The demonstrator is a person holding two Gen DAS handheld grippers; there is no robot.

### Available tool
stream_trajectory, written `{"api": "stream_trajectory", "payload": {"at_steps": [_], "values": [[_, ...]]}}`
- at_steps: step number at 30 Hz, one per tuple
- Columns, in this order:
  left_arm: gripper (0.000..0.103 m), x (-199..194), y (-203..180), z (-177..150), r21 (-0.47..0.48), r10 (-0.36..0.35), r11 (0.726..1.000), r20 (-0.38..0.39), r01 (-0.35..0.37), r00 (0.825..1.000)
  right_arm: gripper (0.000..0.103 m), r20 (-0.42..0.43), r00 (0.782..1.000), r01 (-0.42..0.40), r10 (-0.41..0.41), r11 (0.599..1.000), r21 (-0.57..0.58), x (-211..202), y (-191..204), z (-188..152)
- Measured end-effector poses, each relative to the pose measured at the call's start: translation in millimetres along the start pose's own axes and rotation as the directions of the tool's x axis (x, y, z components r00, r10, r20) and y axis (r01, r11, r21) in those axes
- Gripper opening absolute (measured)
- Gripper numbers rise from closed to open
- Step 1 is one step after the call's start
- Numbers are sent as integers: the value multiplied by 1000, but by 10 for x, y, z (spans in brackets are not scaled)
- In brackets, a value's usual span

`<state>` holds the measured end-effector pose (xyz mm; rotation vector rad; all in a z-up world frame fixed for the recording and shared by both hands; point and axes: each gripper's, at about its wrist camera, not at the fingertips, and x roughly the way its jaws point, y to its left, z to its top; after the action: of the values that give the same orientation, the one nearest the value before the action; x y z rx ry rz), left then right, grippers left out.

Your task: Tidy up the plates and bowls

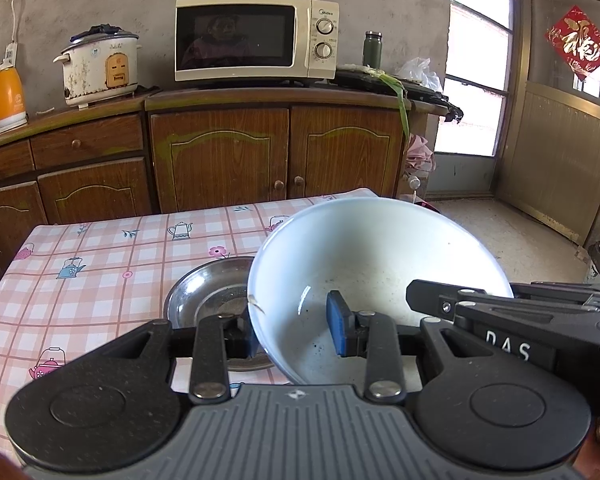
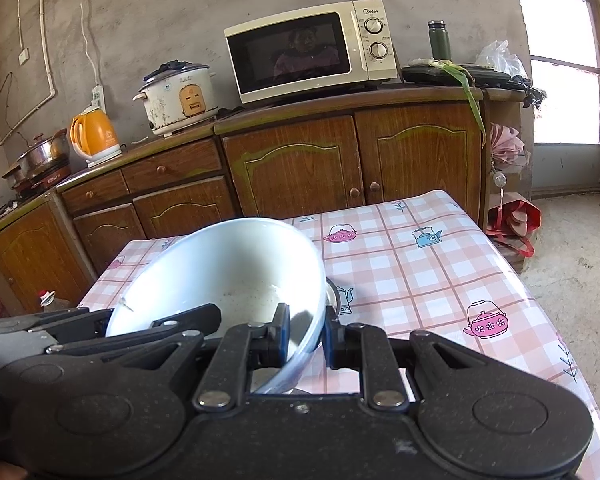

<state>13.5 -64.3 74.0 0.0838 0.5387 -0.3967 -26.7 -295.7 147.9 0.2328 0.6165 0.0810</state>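
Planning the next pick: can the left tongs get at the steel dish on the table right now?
Probably not: the left tongs are shut on the white bowl, whose rim hangs over the steel dish, and the right tongs also grip it.

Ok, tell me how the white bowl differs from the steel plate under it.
The white bowl is deep, tilted and held off the table by both grippers; the steel plate is shallow and lies flat on the tablecloth. The bowl is matte white, the plate shiny metal. Both are round and empty.

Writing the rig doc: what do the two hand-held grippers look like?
Both match: left hand-held gripper and right hand-held gripper are matte black, with two round hubs, silver-riveted linkage bars, a ribbed grey centre plate and blue finger pads. White "DAS" lettering shows on one. No cables or sleeves visible.
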Motion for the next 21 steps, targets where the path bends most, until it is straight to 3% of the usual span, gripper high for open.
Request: {"api": "stream_trajectory", "payload": {"at_steps": [21], "values": [[33, -21, 46, -104, -16, -1, 1000, -20, 1, 1000, 22, -22, 1000, -6, 5, 1000, -11, 27, 15, -74]]}}
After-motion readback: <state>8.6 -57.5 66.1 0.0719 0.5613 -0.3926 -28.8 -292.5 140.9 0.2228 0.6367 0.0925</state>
